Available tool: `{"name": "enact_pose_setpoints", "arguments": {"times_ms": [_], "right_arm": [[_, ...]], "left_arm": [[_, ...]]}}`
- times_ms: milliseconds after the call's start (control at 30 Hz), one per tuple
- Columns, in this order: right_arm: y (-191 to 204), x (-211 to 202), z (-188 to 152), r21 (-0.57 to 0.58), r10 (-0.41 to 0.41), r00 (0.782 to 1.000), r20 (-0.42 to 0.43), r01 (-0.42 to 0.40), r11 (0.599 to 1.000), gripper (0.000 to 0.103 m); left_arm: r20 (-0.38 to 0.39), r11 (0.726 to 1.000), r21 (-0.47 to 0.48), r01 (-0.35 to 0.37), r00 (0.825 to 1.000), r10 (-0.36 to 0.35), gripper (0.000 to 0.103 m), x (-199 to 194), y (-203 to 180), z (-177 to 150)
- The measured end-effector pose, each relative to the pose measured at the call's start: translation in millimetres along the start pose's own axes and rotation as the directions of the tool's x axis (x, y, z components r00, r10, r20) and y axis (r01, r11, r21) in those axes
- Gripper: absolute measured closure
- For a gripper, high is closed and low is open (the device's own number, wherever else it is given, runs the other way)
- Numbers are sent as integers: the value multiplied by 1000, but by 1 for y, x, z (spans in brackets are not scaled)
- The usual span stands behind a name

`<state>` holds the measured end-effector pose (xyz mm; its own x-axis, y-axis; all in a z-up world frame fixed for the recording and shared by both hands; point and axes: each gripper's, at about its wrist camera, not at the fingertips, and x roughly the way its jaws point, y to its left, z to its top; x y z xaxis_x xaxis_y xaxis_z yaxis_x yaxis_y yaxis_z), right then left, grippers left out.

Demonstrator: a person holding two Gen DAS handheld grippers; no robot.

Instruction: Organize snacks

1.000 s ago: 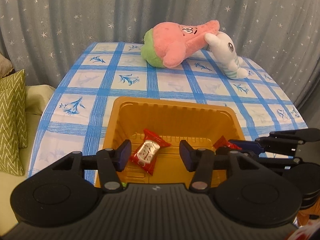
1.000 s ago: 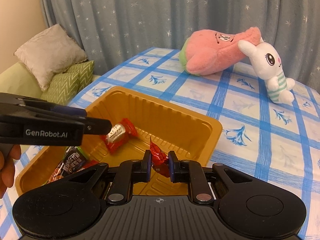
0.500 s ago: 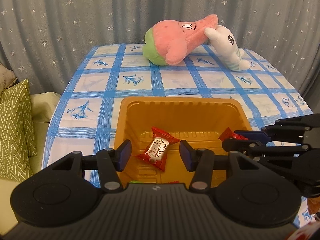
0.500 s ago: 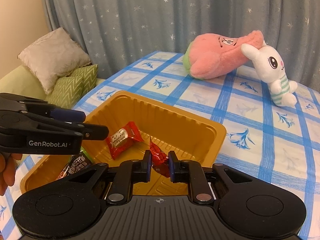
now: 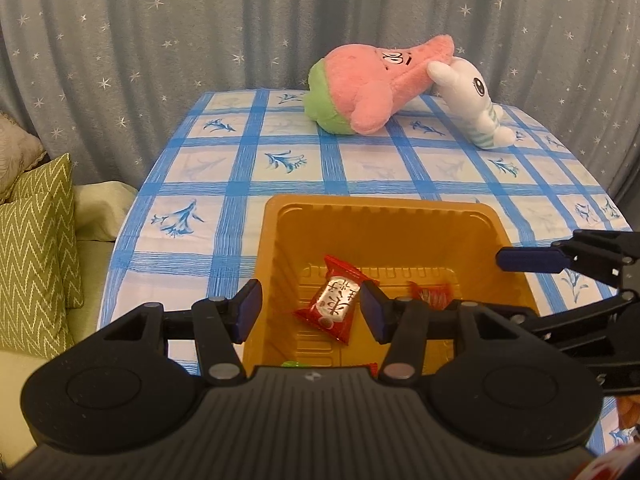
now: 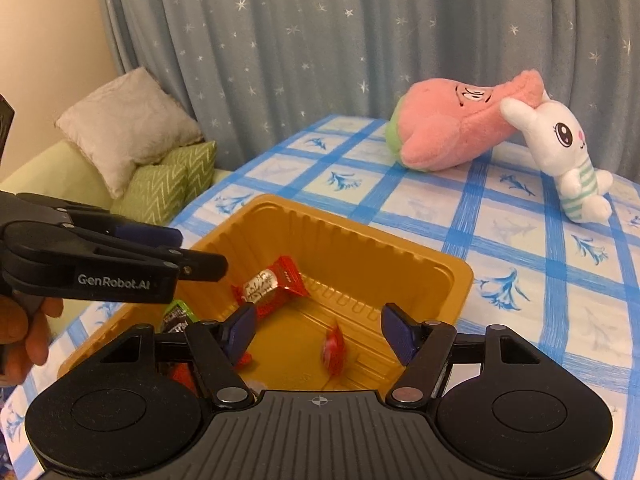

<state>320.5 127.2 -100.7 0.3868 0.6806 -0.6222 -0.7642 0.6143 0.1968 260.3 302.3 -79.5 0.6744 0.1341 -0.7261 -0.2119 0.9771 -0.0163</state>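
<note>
Inside the gold tray (image 6: 448, 276) on the worktop (image 6: 520, 240), a red-and-silver snack packet (image 6: 269, 286) and a small red candy (image 6: 334, 350) were seen lying apart. The right hand-held gripper (image 6: 318, 330) was observed released above the candy, nothing between its fingers. The left hand-held gripper (image 5: 310, 314) was likewise spread wide, empty, over the packet (image 5: 336, 305).

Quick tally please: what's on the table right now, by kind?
Wrapped snacks visible in the tray: 3, namely the red-and-silver packet, the small red candy and the green-topped dark packet; red bits near the camera could be more.
Trays: 1, the orange tray.
Plush toys: 2, the pink plush and the white bunny.
Total: 6.
</note>
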Motion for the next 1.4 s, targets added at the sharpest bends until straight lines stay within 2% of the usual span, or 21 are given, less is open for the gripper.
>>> {"name": "enact_pose_setpoints", "arguments": {"times_ms": [200,367,633,800,867,967,1200,1400], "right_arm": [[-3,-3,1,-1,-21,1000,5,21,1000,35],[-4,-3,-1,-12,-37,999,-9,37,999,35],[-10,-11,-3,14,-83,996,-23,83,996,34],[-10,-22,-8,34,-107,994,-31,108,994,34],[-9,-29,-10,55,-109,994,-24,110,992,24],[-3,-43,-13,89,-109,994,-10,109,990,18],[9,-82,-28,186,-94,996,-4,93,978,17],[27,-119,-37,246,-98,995,-9,97,964,17]], "left_arm": [[3,1000,0,-10,1000,10,48,-1,2,-2],[17,1000,4,-16,1000,16,24,-3,4,-4],[41,1000,11,-26,999,25,4,-13,7,-11],[57,1000,4,-24,998,23,0,-29,6,-18],[63,1000,-11,-18,998,19,0,-37,5,-20],[78,1000,-4,-17,997,18,0,-50,1,-25],[104,1000,-23,-19,994,21,0,-90,-3,-50],[117,997,-76,12,993,-3,0,-131,-8,-78]]}}
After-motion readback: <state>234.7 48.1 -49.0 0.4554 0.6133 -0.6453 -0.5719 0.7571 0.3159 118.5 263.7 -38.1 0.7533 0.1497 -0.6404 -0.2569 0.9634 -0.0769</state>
